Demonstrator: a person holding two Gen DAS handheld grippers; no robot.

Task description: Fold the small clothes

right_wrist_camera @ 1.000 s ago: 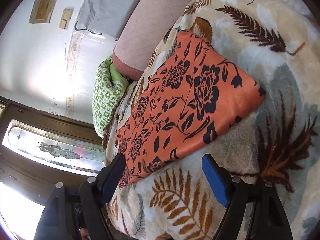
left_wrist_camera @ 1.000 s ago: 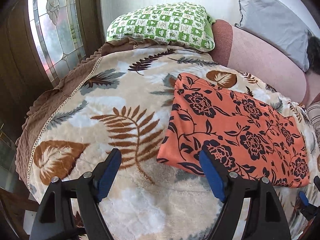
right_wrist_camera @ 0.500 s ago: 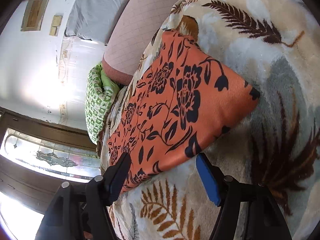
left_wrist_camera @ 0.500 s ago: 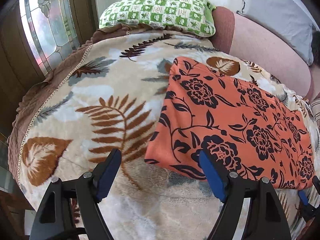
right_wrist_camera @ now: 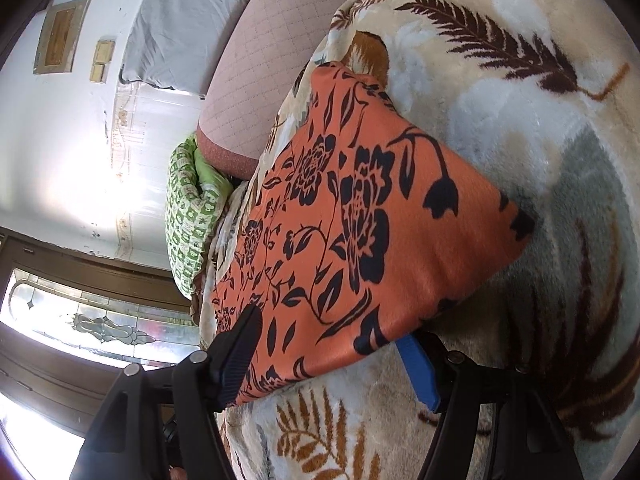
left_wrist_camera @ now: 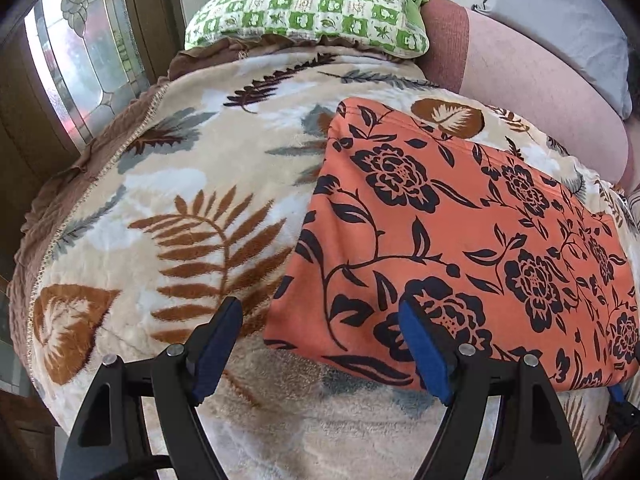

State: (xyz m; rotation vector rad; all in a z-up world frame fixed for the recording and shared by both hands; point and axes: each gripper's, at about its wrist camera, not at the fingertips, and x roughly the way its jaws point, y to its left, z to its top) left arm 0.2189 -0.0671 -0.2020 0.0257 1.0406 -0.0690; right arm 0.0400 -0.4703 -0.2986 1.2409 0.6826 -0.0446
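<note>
An orange cloth with black flowers lies folded flat on a leaf-patterned blanket that covers the bed.

In the left wrist view the left gripper is spread wide over the cloth's near left corner. Its left finger hangs over bare blanket just beside the cloth's edge, and its right finger sits over the cloth near the front hem. Whether either pad touches fabric cannot be told. This view alone shows the cloth's whole outline, its far corner near a brown leaf on the blanket, and a green checked pillow beyond the cloth at the head of the bed. A pink cushion and a grey pillow lie beyond the cloth's far edge. A blue fingertip of the other tool shows at the cloth's near right corner.

The right wrist view adds what the left one hides: the right gripper, also wide, straddles the cloth's near edge, with the blue pad tucked under the raised hem and the dark finger lying on top of the cloth. It also shows the white wall and a stained-glass window.
</note>
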